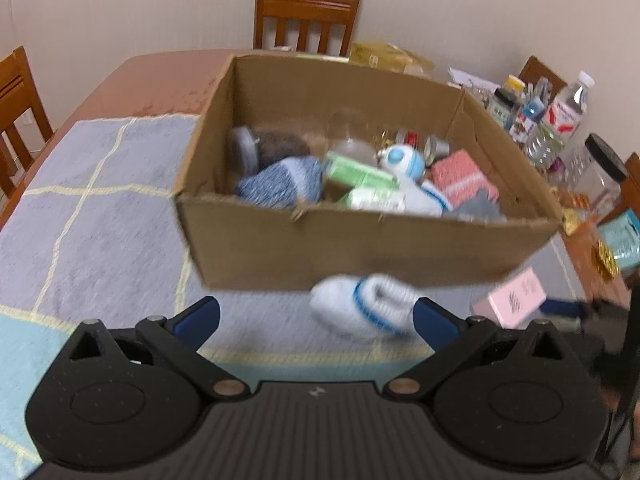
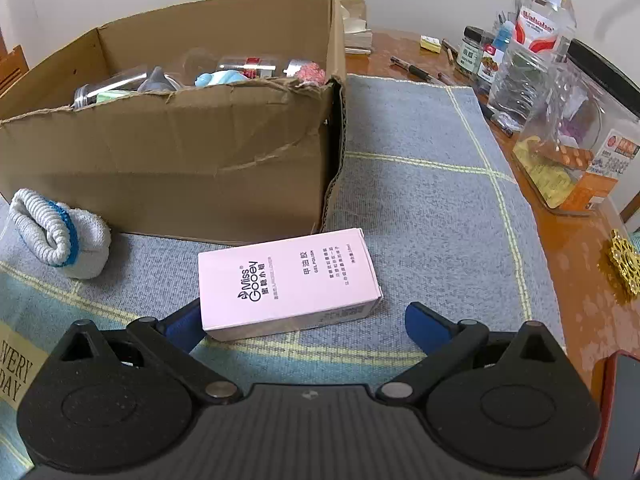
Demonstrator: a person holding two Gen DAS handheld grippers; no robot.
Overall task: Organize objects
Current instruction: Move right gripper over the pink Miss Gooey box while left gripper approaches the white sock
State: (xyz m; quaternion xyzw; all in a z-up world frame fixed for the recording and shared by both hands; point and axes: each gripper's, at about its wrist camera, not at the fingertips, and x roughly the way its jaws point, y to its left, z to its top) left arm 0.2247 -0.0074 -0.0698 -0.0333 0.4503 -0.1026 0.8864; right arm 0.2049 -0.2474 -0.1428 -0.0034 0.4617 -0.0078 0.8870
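Note:
A rolled white sock with a blue band (image 1: pixel 360 306) (image 2: pixel 60 232) lies on the grey mat in front of the open cardboard box (image 1: pixel 360 252) (image 2: pixel 180 160). My left gripper (image 1: pixel 316 316) is open around the sock, which sits close to the right fingertip. A pink "Miss Gooey" carton (image 2: pixel 288 280) (image 1: pixel 516 298) lies flat on the mat to the sock's right. My right gripper (image 2: pixel 304 326) is open and straddles the carton, whose near left corner covers the left fingertip. The cardboard box holds several items: socks, small cartons, jars.
Grey checked mat (image 2: pixel 420 184) covers a brown table. Water bottle (image 2: pixel 540 28), clear jars (image 2: pixel 560 152) and small bottles crowd the right edge. A gold ornament (image 2: pixel 626 268) lies at right. Wooden chairs (image 1: pixel 306 16) stand behind the table.

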